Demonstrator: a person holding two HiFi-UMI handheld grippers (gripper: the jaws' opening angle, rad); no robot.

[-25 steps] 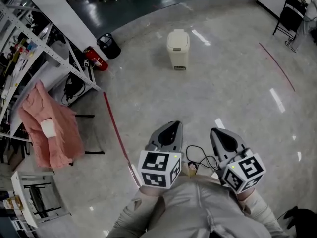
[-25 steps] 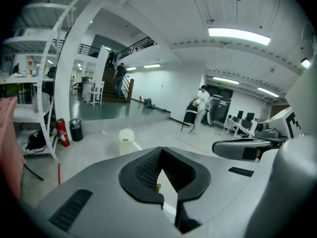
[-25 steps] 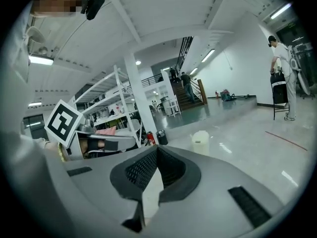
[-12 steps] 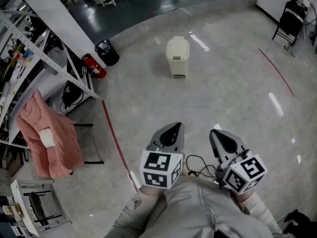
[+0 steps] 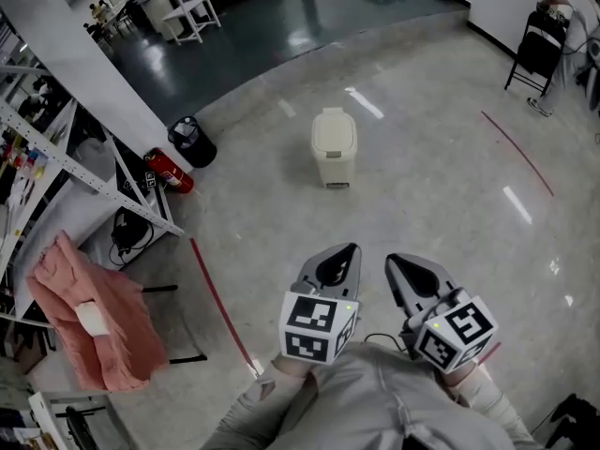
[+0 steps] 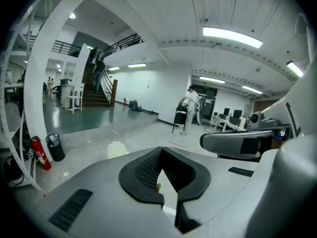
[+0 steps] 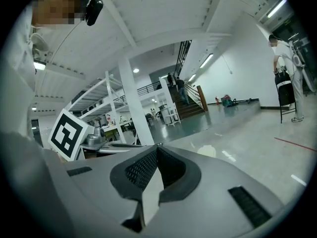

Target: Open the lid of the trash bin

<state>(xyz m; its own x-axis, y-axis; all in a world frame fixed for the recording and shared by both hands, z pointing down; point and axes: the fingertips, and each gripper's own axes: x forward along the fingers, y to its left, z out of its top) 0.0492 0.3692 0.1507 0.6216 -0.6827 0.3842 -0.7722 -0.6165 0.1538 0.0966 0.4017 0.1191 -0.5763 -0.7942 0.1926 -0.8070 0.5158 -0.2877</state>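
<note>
A cream trash bin (image 5: 334, 146) with its lid down stands alone on the polished floor, well ahead of me in the head view. It shows small and pale in the left gripper view (image 6: 116, 149) and in the right gripper view (image 7: 208, 151). My left gripper (image 5: 339, 256) and right gripper (image 5: 405, 268) are held side by side close to my body, pointing toward the bin and far short of it. Each has its jaws together and holds nothing. The left gripper (image 6: 161, 150) and right gripper (image 7: 157, 148) fill the lower half of their own views.
A black waste basket (image 5: 191, 142) and a red fire extinguisher (image 5: 169, 173) stand by a metal shelf rack (image 5: 84, 176) at the left. A pink cloth (image 5: 89, 322) hangs lower left. A folding chair (image 5: 536, 54) is far right. Red lines (image 5: 220, 303) mark the floor. A person (image 6: 192, 103) stands far off.
The bin now sits lower and nearer in the head view, so I have come closer. Both grippers have edged forward together and stay shut.
</note>
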